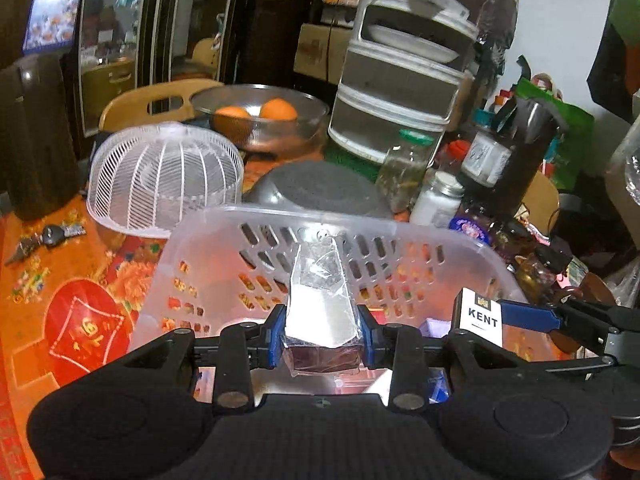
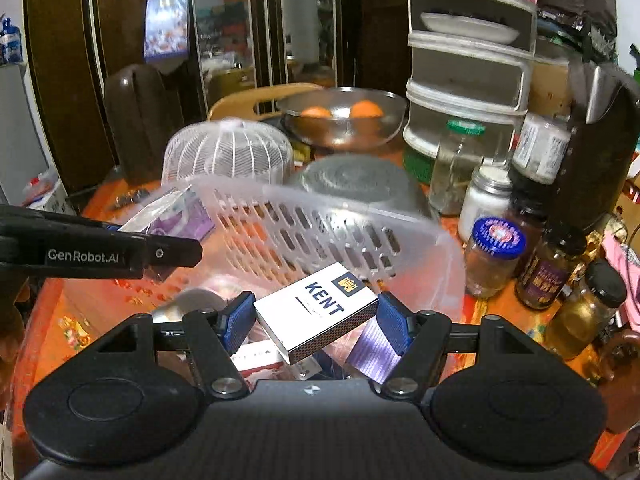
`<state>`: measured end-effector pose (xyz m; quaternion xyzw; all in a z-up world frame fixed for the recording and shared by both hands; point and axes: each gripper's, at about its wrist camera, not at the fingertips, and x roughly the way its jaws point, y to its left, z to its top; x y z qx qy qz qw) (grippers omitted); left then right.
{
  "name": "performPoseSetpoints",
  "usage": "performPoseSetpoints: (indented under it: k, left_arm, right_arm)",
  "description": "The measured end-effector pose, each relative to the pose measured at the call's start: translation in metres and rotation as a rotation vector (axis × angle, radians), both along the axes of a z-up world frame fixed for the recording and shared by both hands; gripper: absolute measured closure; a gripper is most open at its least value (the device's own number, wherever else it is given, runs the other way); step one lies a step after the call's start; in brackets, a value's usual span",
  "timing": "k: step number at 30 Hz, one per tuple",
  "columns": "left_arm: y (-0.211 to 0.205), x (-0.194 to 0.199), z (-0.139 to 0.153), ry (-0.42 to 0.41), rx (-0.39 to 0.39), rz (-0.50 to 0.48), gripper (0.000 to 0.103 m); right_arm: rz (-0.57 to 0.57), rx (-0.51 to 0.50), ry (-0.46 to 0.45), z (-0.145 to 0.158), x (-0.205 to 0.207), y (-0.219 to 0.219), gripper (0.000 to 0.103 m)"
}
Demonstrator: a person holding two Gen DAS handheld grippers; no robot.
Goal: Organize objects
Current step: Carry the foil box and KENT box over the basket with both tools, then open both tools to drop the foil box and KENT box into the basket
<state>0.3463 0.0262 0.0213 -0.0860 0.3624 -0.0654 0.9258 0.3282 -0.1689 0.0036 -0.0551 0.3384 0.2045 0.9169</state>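
Note:
A clear perforated plastic basket point(image 1: 280, 216) stands on the orange tablecloth below both grippers. My left gripper point(image 1: 322, 336) is shut on a cellophane-wrapped white and dark purple box point(image 1: 320, 304), held over the basket. In the right wrist view that box point(image 2: 176, 216) shows at the left above the basket point(image 2: 360, 216), beside one of the left gripper's fingers point(image 2: 172, 252). My right gripper point(image 2: 316, 322) is shut on a white KENT box point(image 2: 316, 308), tilted over the basket's near side. The KENT box point(image 1: 480, 316) also shows at the right in the left wrist view.
Behind the basket are a white wire food cover point(image 1: 164, 180), an upturned grey bowl point(image 1: 320, 188) and a steel bowl with two oranges point(image 1: 260, 120). Several jars point(image 2: 496, 252) crowd the right side, before a stacked white rack point(image 1: 400, 92). Keys point(image 1: 44, 236) lie far left.

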Motion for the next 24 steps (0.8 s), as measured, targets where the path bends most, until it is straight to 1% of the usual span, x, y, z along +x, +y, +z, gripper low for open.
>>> performPoseSetpoints:
  k: [5,8,9,10,11,12,14,15,16,17,18,19,20,22,24]
  left_arm:
    - [0.002,0.004,-0.015,0.023,0.018,0.007,0.064]
    - [0.000,0.005,-0.019,0.020,0.038,0.001,0.062]
    - [-0.001,0.004,-0.020,0.015,0.040,-0.009,0.060]
    - [-0.001,0.003,-0.021,0.015,0.036,-0.017,0.049]
    - [-0.001,0.002,-0.021,0.011,0.026,-0.023,0.035]
    - [-0.001,0.000,-0.021,-0.003,0.017,-0.020,0.030]
    - [0.000,-0.006,-0.017,-0.041,0.013,-0.017,0.028]
    - [0.000,-0.009,-0.015,-0.056,0.015,-0.013,0.027]
    - [0.000,-0.012,-0.013,-0.072,0.017,-0.010,0.021]
    - [0.000,-0.016,-0.010,-0.088,0.018,-0.008,0.015]
    - [0.001,-0.021,-0.007,-0.110,0.023,0.000,0.011]
    - [0.001,-0.026,-0.003,-0.126,0.034,0.010,0.004]
    - [0.001,-0.033,0.001,-0.149,0.049,0.015,0.001]
    - [0.002,-0.043,0.007,-0.186,0.066,0.026,0.001]
    - [0.004,-0.053,0.012,-0.195,0.069,0.020,0.001]
  right_arm:
    - [0.011,-0.034,0.011,-0.011,0.004,0.005,0.034]
    - [0.011,-0.014,0.011,-0.012,0.004,0.004,0.032]
    - [0.011,-0.009,0.007,-0.012,0.002,0.004,0.027]
    - [0.011,-0.011,0.000,-0.012,0.003,0.004,0.017]
    - [0.010,-0.015,-0.016,-0.011,0.001,0.004,0.013]
    - [0.007,-0.016,-0.029,-0.011,-0.001,0.004,0.009]
    - [0.002,0.003,-0.044,-0.008,-0.005,0.000,0.008]
    - [0.000,0.012,-0.049,-0.007,-0.006,-0.002,0.004]
    - [-0.004,0.018,-0.056,-0.006,-0.008,-0.004,0.000]
    - [-0.006,0.024,-0.062,-0.004,-0.009,-0.006,0.000]
    - [-0.007,0.032,-0.069,-0.002,-0.011,-0.009,0.000]
    - [-0.012,0.044,-0.080,0.000,-0.014,-0.012,0.000]
    - [-0.017,0.056,-0.092,0.003,-0.017,-0.015,0.000]
    - [-0.026,0.073,-0.106,0.008,-0.025,-0.020,0.000]
    - [-0.011,0.077,-0.098,0.012,-0.032,-0.023,0.000]
